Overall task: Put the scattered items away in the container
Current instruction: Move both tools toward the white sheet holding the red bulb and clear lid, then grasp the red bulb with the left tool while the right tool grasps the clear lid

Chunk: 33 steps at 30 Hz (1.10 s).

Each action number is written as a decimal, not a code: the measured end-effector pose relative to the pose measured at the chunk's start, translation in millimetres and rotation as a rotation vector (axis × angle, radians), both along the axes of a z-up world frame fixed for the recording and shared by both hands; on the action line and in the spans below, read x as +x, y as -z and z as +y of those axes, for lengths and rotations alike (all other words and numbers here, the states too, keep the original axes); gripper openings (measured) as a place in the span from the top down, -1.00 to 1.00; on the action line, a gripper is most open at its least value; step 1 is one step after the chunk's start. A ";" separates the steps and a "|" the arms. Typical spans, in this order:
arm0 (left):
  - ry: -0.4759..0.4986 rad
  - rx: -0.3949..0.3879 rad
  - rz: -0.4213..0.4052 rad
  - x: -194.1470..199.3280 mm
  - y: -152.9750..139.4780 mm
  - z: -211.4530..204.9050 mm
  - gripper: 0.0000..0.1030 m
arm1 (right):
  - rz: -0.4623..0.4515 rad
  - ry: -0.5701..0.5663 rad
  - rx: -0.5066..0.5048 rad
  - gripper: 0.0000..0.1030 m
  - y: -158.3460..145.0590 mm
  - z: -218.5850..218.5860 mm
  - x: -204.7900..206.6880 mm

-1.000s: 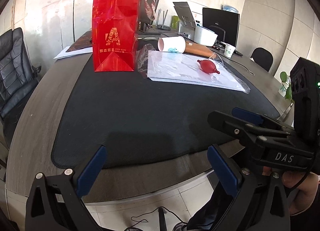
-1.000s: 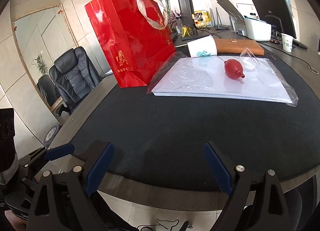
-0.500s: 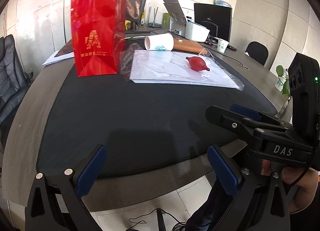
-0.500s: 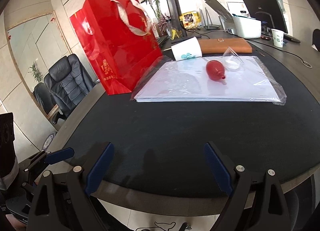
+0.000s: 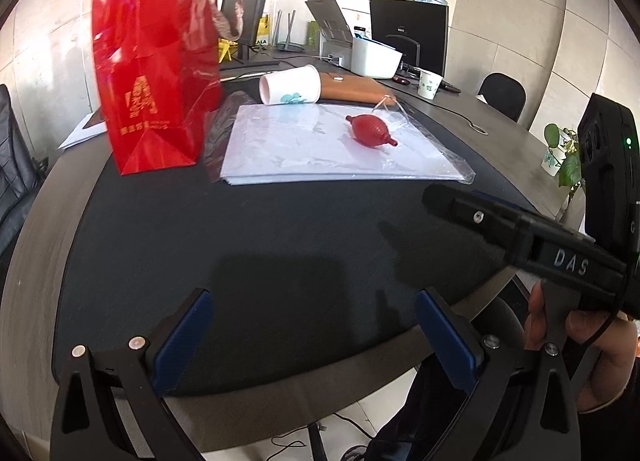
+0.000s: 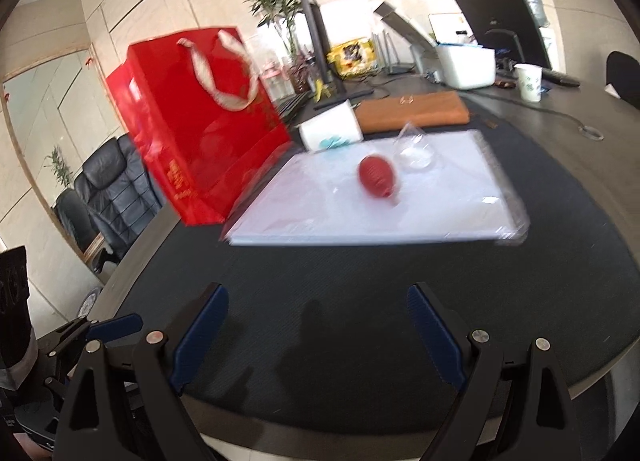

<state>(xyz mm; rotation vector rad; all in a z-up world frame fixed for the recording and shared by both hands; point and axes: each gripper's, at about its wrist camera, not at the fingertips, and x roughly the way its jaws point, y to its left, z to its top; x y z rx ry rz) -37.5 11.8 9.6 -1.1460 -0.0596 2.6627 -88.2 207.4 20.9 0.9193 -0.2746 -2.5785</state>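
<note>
A tall red gift bag (image 5: 156, 61) (image 6: 200, 129) stands upright at the far left of the black mat. Beside it lies a stack of white paper in a clear plastic sleeve (image 5: 320, 145) (image 6: 384, 197). On the sleeve rests a red rubber air-blower bulb (image 5: 370, 130) (image 6: 376, 176). A white paper cup (image 5: 290, 84) (image 6: 332, 129) lies on its side behind the paper. My left gripper (image 5: 312, 325) is open over the mat's near edge, nothing between its fingers. My right gripper (image 6: 316, 321) is open too, with nothing in it; its body (image 5: 520, 237) shows in the left wrist view.
A brown leather folder (image 6: 412, 111) lies behind the paper. Monitors (image 5: 408, 37), a white box (image 5: 376, 57) and an upright paper cup (image 6: 529, 82) crowd the far desk. A black office chair (image 6: 112, 197) stands left of the table. The black mat (image 5: 260, 245) covers the near table.
Both grippers have moved forward over the mat toward the bag and paper; the items look larger and nearer. Both stay open.
</note>
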 end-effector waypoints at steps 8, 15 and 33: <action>0.039 0.027 0.003 -29.4 -15.4 23.7 -1.00 | 0.092 0.084 0.047 -0.83 -31.6 43.9 -42.7; 0.092 0.015 0.012 -47.6 -24.3 54.5 -1.00 | 0.055 0.106 0.027 -0.83 -35.6 65.7 -85.6; 0.083 -0.105 -0.057 -159.0 -11.6 111.6 -1.00 | -0.094 0.068 0.126 -0.83 -10.2 47.8 -194.9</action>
